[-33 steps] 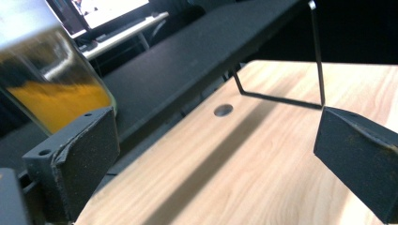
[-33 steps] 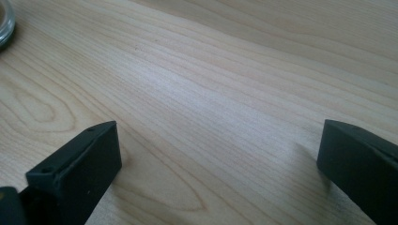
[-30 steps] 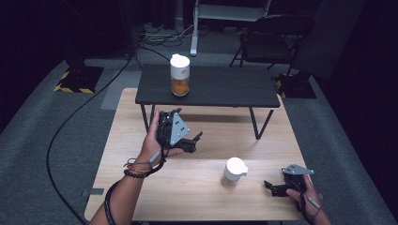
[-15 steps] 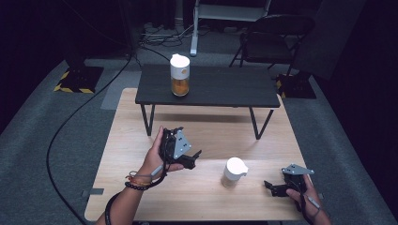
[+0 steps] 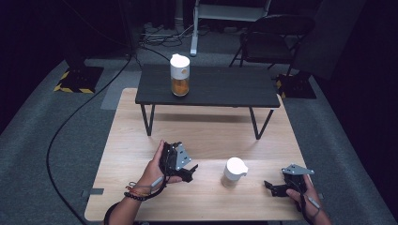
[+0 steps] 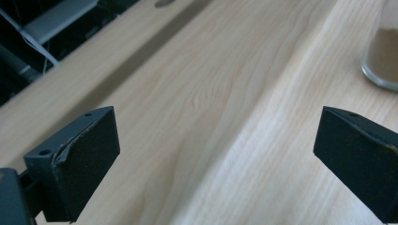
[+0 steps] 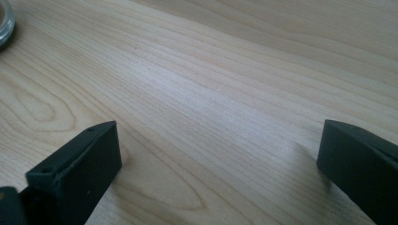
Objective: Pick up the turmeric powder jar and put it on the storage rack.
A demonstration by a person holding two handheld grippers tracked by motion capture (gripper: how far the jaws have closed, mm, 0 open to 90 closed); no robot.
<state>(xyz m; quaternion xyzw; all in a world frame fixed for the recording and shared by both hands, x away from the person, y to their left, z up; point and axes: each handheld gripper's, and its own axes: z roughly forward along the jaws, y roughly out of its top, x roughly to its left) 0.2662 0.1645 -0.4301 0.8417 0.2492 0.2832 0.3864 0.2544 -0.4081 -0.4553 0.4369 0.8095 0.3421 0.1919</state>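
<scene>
A glass jar (image 5: pixel 233 172) with a white lid and brownish contents stands on the light wooden table (image 5: pixel 206 136), near its front edge. My left gripper (image 5: pixel 191 171) is held just left of the jar, jaws wide open and pointing toward it; nothing is between them. In the left gripper view (image 6: pixel 216 129) the jar's base (image 6: pixel 381 58) sits at the upper right. My right gripper (image 5: pixel 269 186) rests low on the table right of the jar, open and holding nothing. The right gripper view (image 7: pixel 218 140) catches the jar's base (image 7: pixel 3 23) at its top left corner.
A low black table (image 5: pixel 225 91) stands across the far half of the wooden table, with a second white-lidded jar (image 5: pixel 179 75) of amber contents on it. A black chair (image 5: pixel 272 33) and cables lie on the floor beyond.
My left gripper has come down and toward the table's front edge, closer to the jar. The right gripper and the jar have stayed put.
</scene>
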